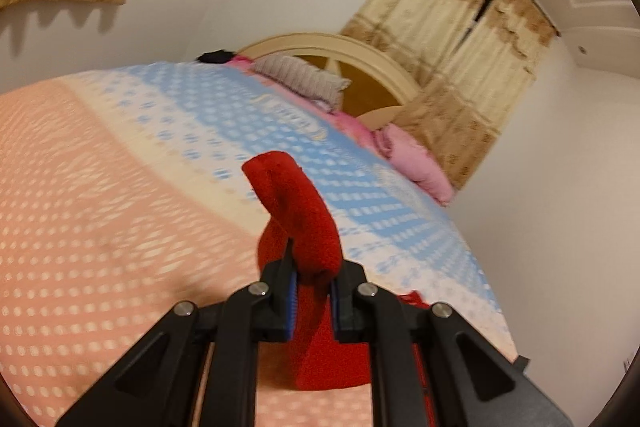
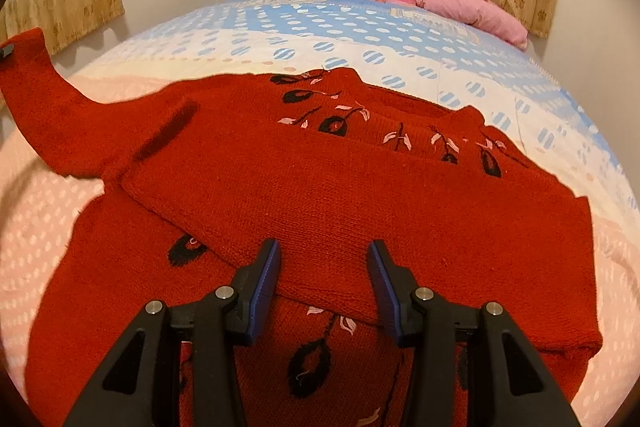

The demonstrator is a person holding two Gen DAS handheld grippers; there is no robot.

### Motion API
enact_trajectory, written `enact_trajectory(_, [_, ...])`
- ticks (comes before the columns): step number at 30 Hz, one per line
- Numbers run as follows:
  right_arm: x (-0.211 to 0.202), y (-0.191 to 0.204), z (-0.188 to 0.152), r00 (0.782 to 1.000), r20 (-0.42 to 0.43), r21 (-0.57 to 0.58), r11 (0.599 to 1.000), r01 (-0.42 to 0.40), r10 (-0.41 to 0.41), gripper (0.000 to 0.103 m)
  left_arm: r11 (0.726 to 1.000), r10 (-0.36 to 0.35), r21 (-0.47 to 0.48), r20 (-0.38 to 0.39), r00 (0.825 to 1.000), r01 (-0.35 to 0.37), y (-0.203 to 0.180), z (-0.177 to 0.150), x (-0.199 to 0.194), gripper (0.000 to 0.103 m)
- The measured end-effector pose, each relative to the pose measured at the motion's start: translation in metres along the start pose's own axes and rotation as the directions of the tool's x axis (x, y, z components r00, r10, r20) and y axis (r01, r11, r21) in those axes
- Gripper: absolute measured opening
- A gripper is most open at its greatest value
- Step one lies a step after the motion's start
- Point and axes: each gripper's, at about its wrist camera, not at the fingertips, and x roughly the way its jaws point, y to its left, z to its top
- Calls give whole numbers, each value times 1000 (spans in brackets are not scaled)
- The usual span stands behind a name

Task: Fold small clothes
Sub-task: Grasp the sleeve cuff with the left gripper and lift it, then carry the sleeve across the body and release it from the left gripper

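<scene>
Sweater, red knit w/ embroidered flowers, lies part-folded on bed. Left gripper pinches its sleeve cuff, raised off bed. Right gripper spread, just above folded body, holding nothing.

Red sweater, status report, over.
Left gripper shut on sleeve cuff, lifted off bed. Right gripper open over folded red sweater. Nothing in the way.
</scene>
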Motion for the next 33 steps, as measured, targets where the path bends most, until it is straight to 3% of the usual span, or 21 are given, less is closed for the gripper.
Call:
enact_trajectory(9, [-36,-4,-9,999,12,-28,998,-51,52,49,989,-131,65,-2,991,131,-71,3,22,13])
enact_trajectory(17, [-67,-35,-21,997,56,35,998,-59,57,50,967,-232,101,-51,971,236,-137,-15,49,13])
enact_trajectory(27, [-77,-55,-52,998,32,75,995,-63,61,51,927,-329,129,-171,929,353,-225,-81,90,13])
enact_trajectory(33, [-79,-67,-72,998,22,125,990,-60,58,51,919,-267,221,-263,927,327,-266,-143,126,13])
